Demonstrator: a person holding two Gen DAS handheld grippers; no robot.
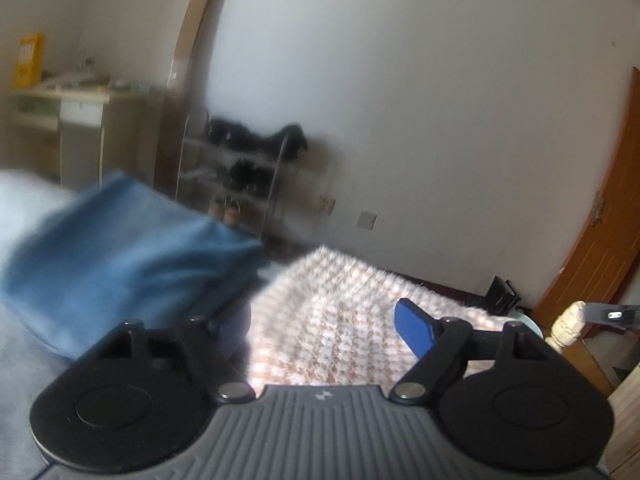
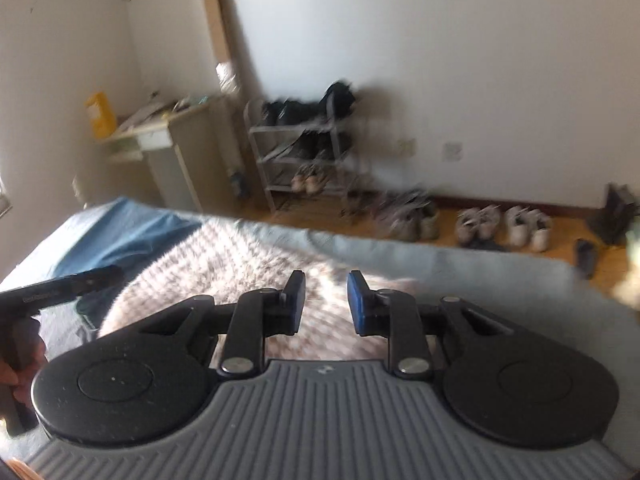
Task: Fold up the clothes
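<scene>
A pink-and-white knitted garment (image 1: 340, 320) lies heaped on the bed right in front of my left gripper (image 1: 320, 320), whose jaws are spread wide; the left finger is partly hidden behind a folded blue cloth (image 1: 128, 256). In the right wrist view the same knit (image 2: 240, 272) lies under and ahead of my right gripper (image 2: 326, 302), which is open and empty just above it. The blue cloth (image 2: 120, 232) lies at the far left of the bed. The left gripper's handle (image 2: 60, 284) shows at the left edge.
The bed has a light grey-blue cover (image 2: 480, 280). Beyond it stand a shoe rack (image 2: 304, 148), a desk (image 2: 168, 140) with a yellow box and several pairs of shoes (image 2: 500, 224) on the wood floor. A brown door (image 1: 600, 220) is at right.
</scene>
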